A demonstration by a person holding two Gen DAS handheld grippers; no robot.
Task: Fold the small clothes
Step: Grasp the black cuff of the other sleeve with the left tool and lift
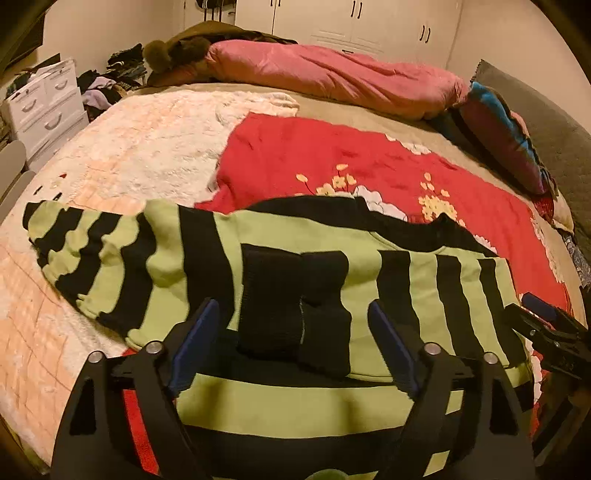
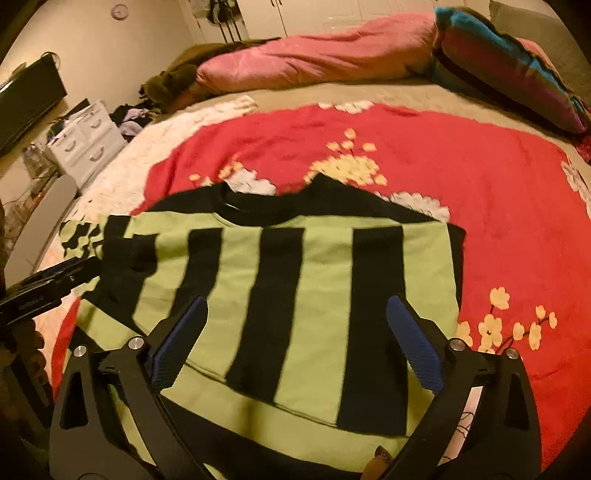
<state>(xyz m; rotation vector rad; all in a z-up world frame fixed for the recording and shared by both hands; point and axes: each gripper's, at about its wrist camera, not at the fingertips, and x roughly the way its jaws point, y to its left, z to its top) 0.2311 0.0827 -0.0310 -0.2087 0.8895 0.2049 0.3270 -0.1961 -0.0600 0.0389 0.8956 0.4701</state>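
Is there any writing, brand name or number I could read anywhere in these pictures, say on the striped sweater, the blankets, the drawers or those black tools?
No readable text in either view.
Striped sweater: stripes only, no label showing.
Red blanket: flower pattern, no words.
White drawers: no lettering visible.
Left gripper, seen from the right wrist camera: a faint pale mark on its side, too blurred to read.
Round object on the wall: too small to make out.

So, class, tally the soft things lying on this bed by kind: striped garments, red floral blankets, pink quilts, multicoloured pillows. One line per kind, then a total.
Green-and-black striped sweater: 1
Red floral blanket: 1
Pink quilt: 1
Multicoloured pillow: 1
Total: 4
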